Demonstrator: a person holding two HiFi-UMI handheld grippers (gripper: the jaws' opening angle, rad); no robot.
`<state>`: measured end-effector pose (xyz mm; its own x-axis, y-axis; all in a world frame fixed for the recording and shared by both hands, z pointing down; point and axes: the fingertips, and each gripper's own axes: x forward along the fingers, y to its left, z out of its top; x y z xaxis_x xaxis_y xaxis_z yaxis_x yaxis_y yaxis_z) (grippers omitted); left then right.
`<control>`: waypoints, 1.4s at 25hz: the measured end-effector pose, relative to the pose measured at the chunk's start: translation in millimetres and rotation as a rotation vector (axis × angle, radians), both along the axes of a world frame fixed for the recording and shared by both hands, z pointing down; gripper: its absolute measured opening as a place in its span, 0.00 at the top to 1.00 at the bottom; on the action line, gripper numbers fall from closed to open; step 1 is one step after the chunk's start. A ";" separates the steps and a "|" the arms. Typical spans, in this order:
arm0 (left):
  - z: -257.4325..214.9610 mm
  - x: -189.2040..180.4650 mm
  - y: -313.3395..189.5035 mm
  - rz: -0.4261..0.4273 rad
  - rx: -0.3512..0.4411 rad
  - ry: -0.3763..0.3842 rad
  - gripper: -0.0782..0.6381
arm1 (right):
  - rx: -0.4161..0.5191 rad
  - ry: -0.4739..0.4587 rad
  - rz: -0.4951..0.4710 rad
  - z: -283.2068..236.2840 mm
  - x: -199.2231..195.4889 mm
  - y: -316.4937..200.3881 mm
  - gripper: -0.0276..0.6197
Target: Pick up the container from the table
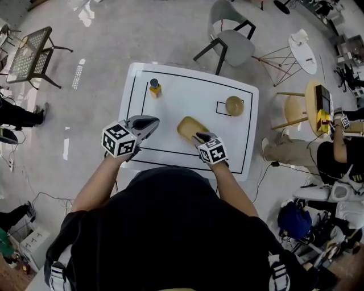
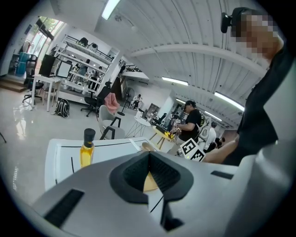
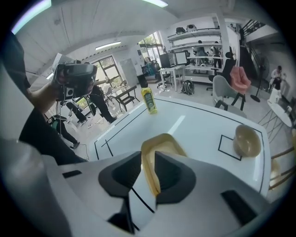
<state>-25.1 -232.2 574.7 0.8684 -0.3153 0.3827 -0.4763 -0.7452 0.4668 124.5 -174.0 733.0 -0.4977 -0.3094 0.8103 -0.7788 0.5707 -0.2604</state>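
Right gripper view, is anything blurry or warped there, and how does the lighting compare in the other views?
Right gripper view: strong fisheye bend, dark corners, the container sharp, a pale glare streak on the table. Left gripper view: same bend, bright ceiling strips, a mosaic patch at top right. Head view: even light, room edges bowed.

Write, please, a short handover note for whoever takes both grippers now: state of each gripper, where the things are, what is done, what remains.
Left gripper: shut, empty, by the near left edge of the table.
Right gripper: open, jaws astride the near wall of the container, not clamped.
Container: flat on the table, near side. Bottle far left, bowl right.
Done: approach. Left: close on the wall, lift.
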 end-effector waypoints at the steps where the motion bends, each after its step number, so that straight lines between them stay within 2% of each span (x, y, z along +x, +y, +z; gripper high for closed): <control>1: 1.5 1.3 -1.4 0.003 -0.002 0.000 0.88 | -0.008 0.001 -0.006 3.7 -1.7 1.2 0.81; 16: 17.5 11.1 -9.8 0.022 -0.043 -0.005 0.88 | -0.097 0.043 -0.095 44.2 -16.2 18.6 0.74; 35: 38.8 14.4 -10.3 0.016 -0.097 -0.010 0.88 | -0.161 0.107 -0.177 80.1 -22.2 25.9 0.74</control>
<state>-10.7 -242.5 613.5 0.8690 -0.2627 0.4192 -0.4698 -0.7040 0.5327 102.3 -148.1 813.1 -0.4418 -0.0884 0.8928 -0.6985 0.6584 -0.2805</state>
